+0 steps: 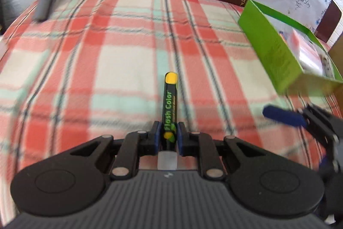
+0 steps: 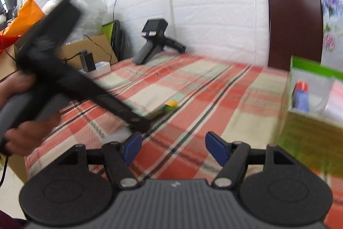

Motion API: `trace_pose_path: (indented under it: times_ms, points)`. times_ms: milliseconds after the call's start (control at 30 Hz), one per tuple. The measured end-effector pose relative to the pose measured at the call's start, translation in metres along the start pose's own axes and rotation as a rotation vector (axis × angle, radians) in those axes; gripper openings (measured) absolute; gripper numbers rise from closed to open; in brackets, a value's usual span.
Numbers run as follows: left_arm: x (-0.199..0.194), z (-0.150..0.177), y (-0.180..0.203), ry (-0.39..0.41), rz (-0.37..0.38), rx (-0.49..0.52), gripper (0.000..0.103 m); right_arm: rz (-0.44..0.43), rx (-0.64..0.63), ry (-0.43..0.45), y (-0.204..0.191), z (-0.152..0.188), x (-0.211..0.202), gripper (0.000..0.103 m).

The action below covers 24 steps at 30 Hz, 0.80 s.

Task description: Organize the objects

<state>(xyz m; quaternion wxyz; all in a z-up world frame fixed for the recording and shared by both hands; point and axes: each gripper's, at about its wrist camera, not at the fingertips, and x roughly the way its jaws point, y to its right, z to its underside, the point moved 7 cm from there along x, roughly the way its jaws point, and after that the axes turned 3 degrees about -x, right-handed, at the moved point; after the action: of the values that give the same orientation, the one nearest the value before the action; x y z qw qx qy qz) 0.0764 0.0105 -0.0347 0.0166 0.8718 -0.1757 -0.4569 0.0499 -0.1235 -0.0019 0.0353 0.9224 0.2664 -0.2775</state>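
Yellow-capped marker (image 1: 170, 104) sits clamped in my left gripper (image 1: 169, 136) above the plaid desk (image 1: 107, 57); my right gripper (image 2: 173, 148) hangs apart, empty. I'd carry it level toward the green box (image 1: 276, 50), releasing only inside.

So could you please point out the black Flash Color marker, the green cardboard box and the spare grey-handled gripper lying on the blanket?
Black Flash Color marker (image 1: 170, 104), left wrist view, printed barrel.
Green cardboard box (image 1: 272, 46), left wrist view, near side wall.
Spare grey-handled gripper (image 2: 148, 52), right wrist view, grey handle.
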Motion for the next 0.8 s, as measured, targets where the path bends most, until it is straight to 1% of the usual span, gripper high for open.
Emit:
trace_pose_path:
  times_ms: [33,67,100,133,200,267,300,367,433,500,533,600,633,667,700,733,767,800]
  points:
    - [-0.005,0.002,-0.006,-0.009,0.029,-0.037,0.040,-0.006,0.007,-0.009,-0.001,0.000,0.001,0.068]
    - [-0.008,0.005,-0.009,-0.019,0.076,-0.088,0.057,-0.015,0.006,-0.012,-0.005,0.001,-0.001,0.068]
    - [-0.010,0.007,-0.013,-0.029,0.123,-0.137,0.060,-0.026,-0.005,-0.013,-0.010,0.001,-0.002,0.068]
    - [-0.009,0.009,-0.014,-0.042,0.156,-0.184,0.060,-0.037,-0.023,-0.014,-0.017,-0.001,-0.003,0.069]
    - [-0.004,0.007,-0.017,-0.056,0.183,-0.261,0.059,-0.060,-0.064,-0.017,-0.031,-0.002,-0.005,0.074]
    - [0.002,0.000,-0.013,-0.076,0.221,-0.313,0.059,-0.069,-0.104,-0.031,-0.042,0.000,-0.007,0.080]
    - [0.006,-0.003,-0.009,-0.092,0.245,-0.333,0.059,-0.062,-0.119,-0.039,-0.047,0.002,-0.006,0.081]
    - [0.012,-0.007,-0.002,-0.117,0.284,-0.352,0.057,-0.046,-0.130,-0.063,-0.051,0.004,-0.001,0.085]
    - [0.017,-0.010,0.004,-0.137,0.306,-0.364,0.053,-0.051,-0.091,-0.087,-0.054,0.001,0.008,0.087]
    - [0.015,-0.010,0.008,-0.141,0.340,-0.383,0.052,-0.064,-0.048,-0.114,-0.056,-0.002,0.022,0.089]
    - [0.008,-0.010,0.006,-0.138,0.359,-0.389,0.052,-0.053,-0.051,-0.130,-0.057,-0.002,0.030,0.088]
    - [0.002,-0.011,0.003,-0.121,0.347,-0.381,0.052,0.022,-0.116,-0.180,-0.057,0.002,0.046,0.072]
    - [-0.001,-0.011,0.000,-0.112,0.325,-0.368,0.052,0.029,-0.128,-0.172,-0.055,0.003,0.046,0.062]
    - [-0.002,-0.011,-0.002,-0.106,0.305,-0.353,0.052,0.027,-0.127,-0.170,-0.053,0.003,0.043,0.047]
    - [-0.002,-0.012,-0.002,-0.106,0.290,-0.333,0.052,0.031,-0.138,-0.170,-0.051,0.004,0.039,0.039]
    - [0.000,-0.011,-0.001,-0.111,0.280,-0.313,0.052,0.040,-0.151,-0.171,-0.050,0.005,0.035,0.027]
    - [0.002,-0.010,0.000,-0.119,0.271,-0.297,0.054,0.046,-0.158,-0.168,-0.048,0.007,0.032,0.023]
    - [0.006,-0.009,0.001,-0.133,0.265,-0.280,0.054,0.044,-0.160,-0.166,-0.047,0.009,0.029,0.022]
